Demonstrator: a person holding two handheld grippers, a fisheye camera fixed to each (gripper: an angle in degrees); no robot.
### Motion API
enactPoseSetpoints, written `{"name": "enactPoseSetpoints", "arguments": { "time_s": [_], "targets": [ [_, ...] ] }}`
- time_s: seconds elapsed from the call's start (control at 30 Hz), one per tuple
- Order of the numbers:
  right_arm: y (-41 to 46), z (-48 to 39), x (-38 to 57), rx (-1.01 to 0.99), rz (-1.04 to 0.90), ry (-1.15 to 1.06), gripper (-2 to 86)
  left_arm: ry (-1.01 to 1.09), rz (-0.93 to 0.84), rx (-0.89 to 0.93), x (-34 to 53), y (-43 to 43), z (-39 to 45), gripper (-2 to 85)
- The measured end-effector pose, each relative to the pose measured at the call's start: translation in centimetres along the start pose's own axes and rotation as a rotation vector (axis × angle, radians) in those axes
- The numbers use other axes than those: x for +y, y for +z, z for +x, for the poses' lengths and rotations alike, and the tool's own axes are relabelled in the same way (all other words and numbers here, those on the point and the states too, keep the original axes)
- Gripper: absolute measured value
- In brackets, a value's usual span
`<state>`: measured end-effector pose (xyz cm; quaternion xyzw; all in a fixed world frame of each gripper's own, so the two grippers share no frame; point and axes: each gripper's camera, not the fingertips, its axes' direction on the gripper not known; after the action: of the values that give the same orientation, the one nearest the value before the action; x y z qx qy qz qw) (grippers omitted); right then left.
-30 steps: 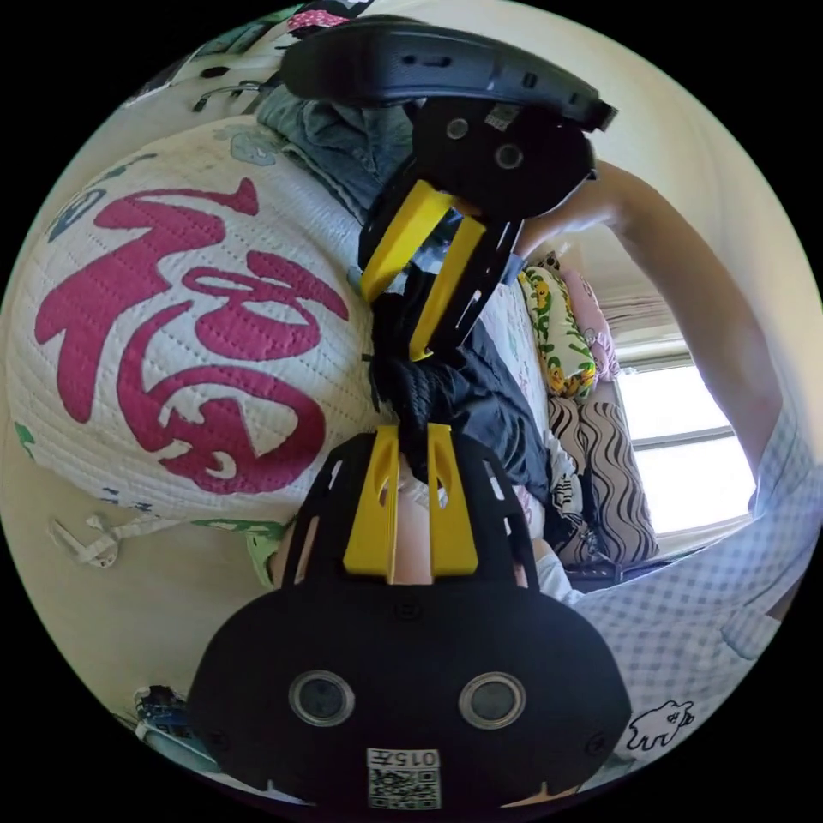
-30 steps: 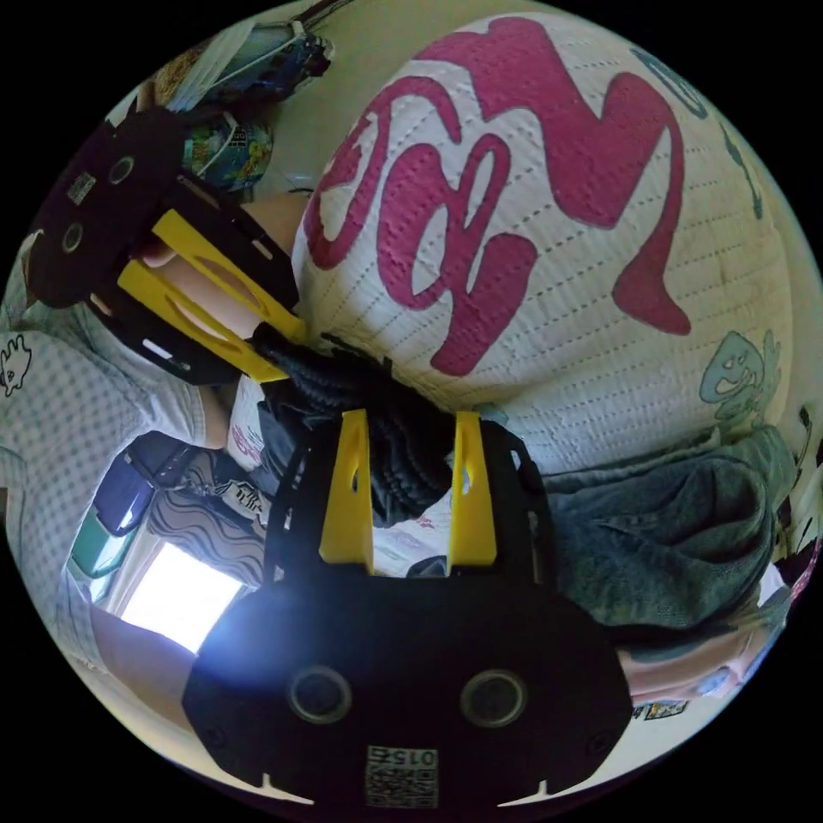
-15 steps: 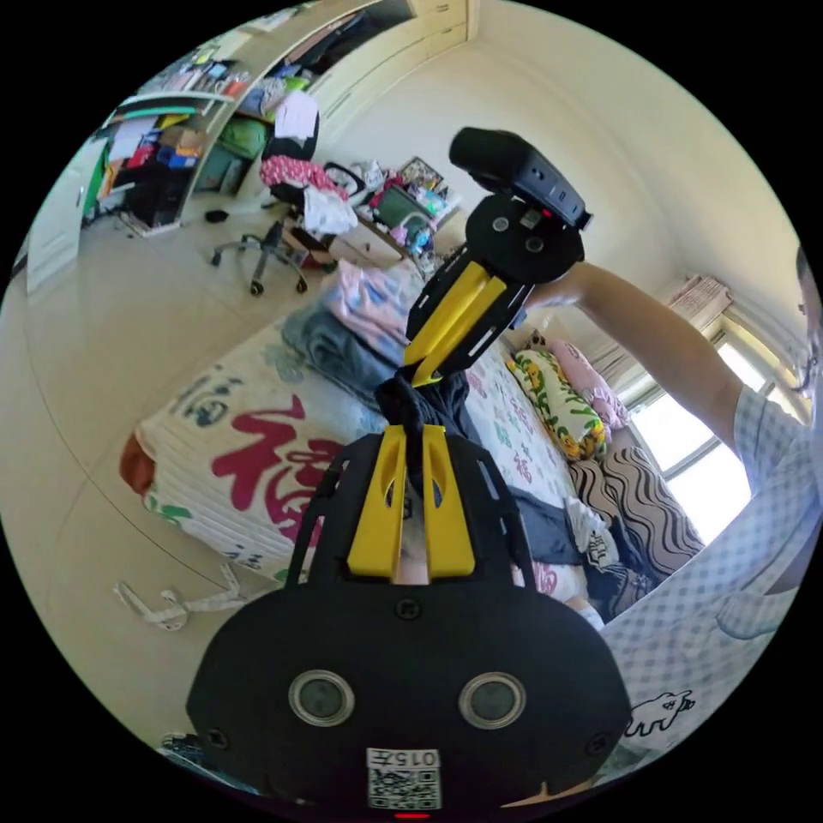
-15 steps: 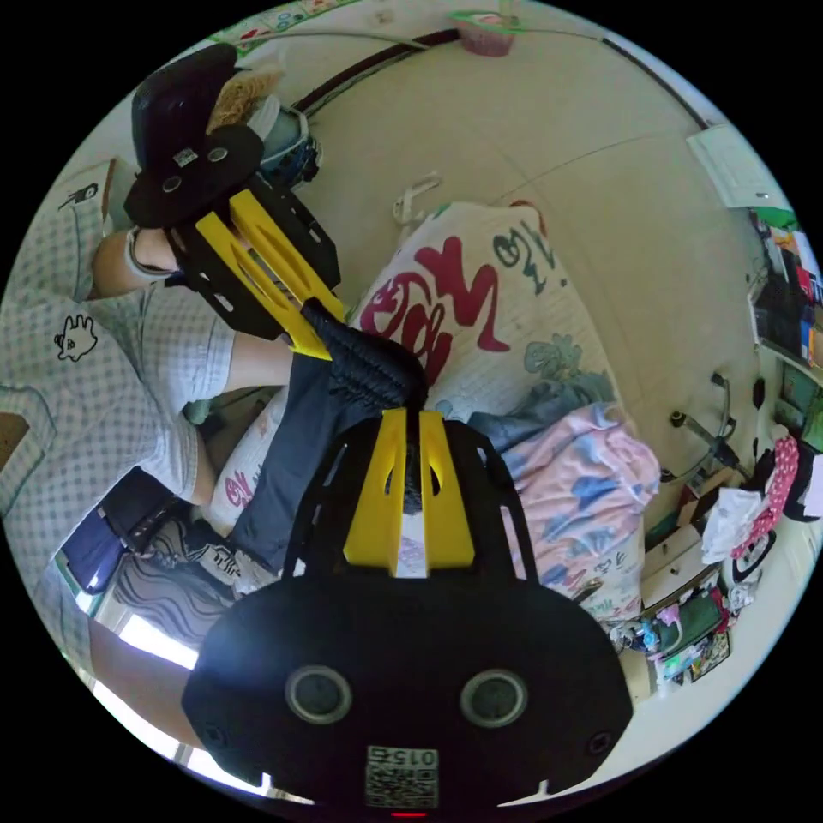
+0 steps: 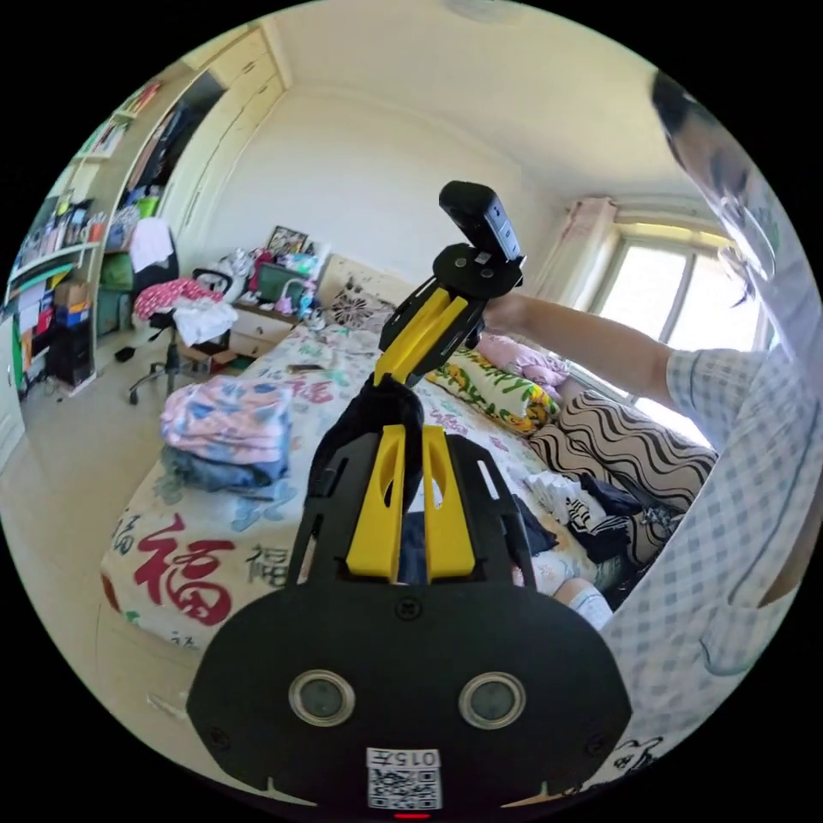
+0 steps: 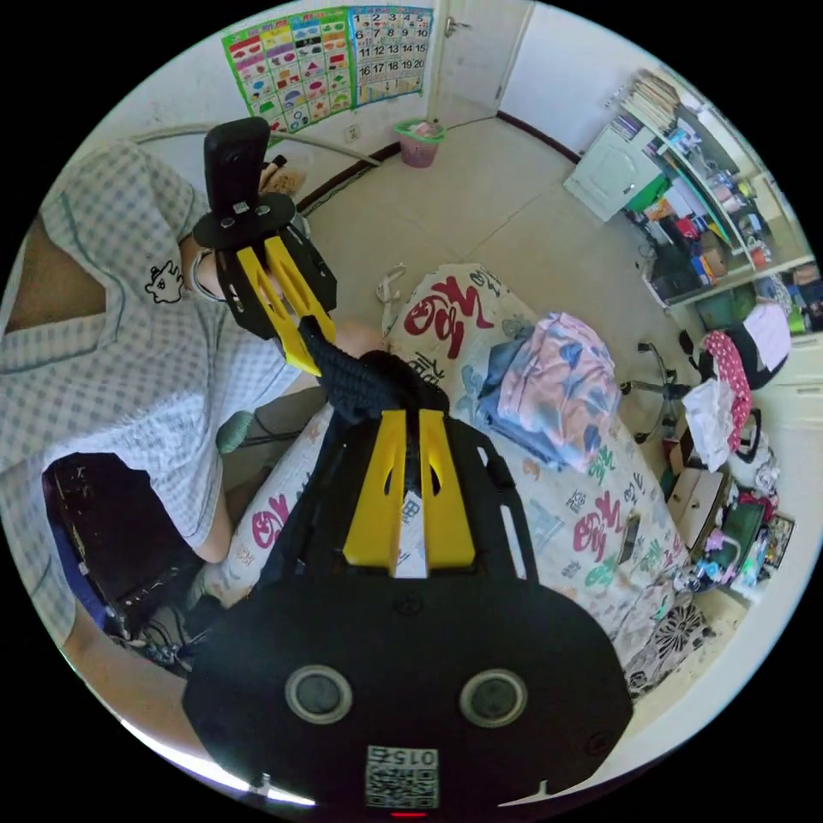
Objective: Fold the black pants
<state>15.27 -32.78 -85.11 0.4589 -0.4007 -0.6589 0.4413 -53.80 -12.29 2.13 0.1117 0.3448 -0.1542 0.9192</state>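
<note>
The black pants (image 5: pixel 387 413) are held up in the air by their bunched waistband, above a bed (image 5: pixel 184 561). My left gripper (image 5: pixel 410 431) is shut on that bunch, and dark cloth hangs down behind its jaws. Just beyond it my right gripper (image 5: pixel 387 377) pinches the same bunch from the far side. In the right gripper view, my right gripper (image 6: pixel 410 416) is shut on the gathered pants (image 6: pixel 370 383). My left gripper (image 6: pixel 310 364) grips them close by at the upper left. The rest of the pants hangs below, mostly hidden by the gripper bodies.
A stack of folded clothes (image 5: pixel 225 426) (image 6: pixel 557 386) lies on the quilt with red characters. Pillows (image 5: pixel 487 391) and a striped cushion (image 5: pixel 630 439) sit towards the window. The person in a checked shirt (image 6: pixel 111 360) stands by the bed. An office chair (image 5: pixel 171 326) stands on the floor.
Both grippers have risen high above the bed, lifting the pants' waistband with them. The right gripper's jaws, apart a second ago, have closed on the cloth.
</note>
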Motion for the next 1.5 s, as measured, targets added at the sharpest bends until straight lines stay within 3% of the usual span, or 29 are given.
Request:
{"name": "enactPoseSetpoints", "arguments": {
  "time_s": [0.27, 0.5, 0.6, 0.67, 0.87, 1.03, 1.17, 1.3, 1.5],
  "targets": [
    [-9.8, -9.3, 31.3, 0.14, -0.017, 0.202, 1.0, 0.186, -0.084, 0.084, 4.6, 20.1, 23.5, 1.1],
    [-8.2, -13.8, 54.8, 0.106, -0.027, 0.439, 0.9, 0.434, -0.281, -0.024, 12.9, 39.5, 39.3, 1.3],
    [-6.4, -15.3, 64.3, 0.076, -0.033, 0.595, 1.0, 0.519, -0.377, -0.065, 17.4, 47.9, 44.4, 1.6],
    [-5.8, -16.5, 72.2, 0.051, -0.03, 0.824, 1.3, 0.564, -0.449, -0.086, 20.7, 53.9, 47.6, 2.2],
    [-10.5, -23.4, 90.7, 0.042, 0.166, 1.401, 3.2, 0.747, -0.68, -0.034, 26.2, 64.3, 53.0, 4.9],
    [-15.1, -30.5, 99.8, -0.075, 0.587, 1.665, 7.5, 0.922, -0.745, 0.142, 24.5, 66.7, 56.3, 4.2],
    [-16.7, -34.3, 104.3, -0.169, 0.768, 1.811, 8.9, 0.96, -0.749, 0.311, 20.5, 69.6, 57.5, 6.1],
    [-18.8, -36.2, 108.7, -0.168, 0.76, 1.909, 9.8, 0.989, -0.904, 0.251, 17.0, 77.5, 55.3, 8.2],
    [-23.1, -38.4, 115.8, -0.145, 0.721, 2.054, 12.4, 0.888, -1.147, 0.346, 15.2, 91.2, 52.7, 13.2]
  ]
}}
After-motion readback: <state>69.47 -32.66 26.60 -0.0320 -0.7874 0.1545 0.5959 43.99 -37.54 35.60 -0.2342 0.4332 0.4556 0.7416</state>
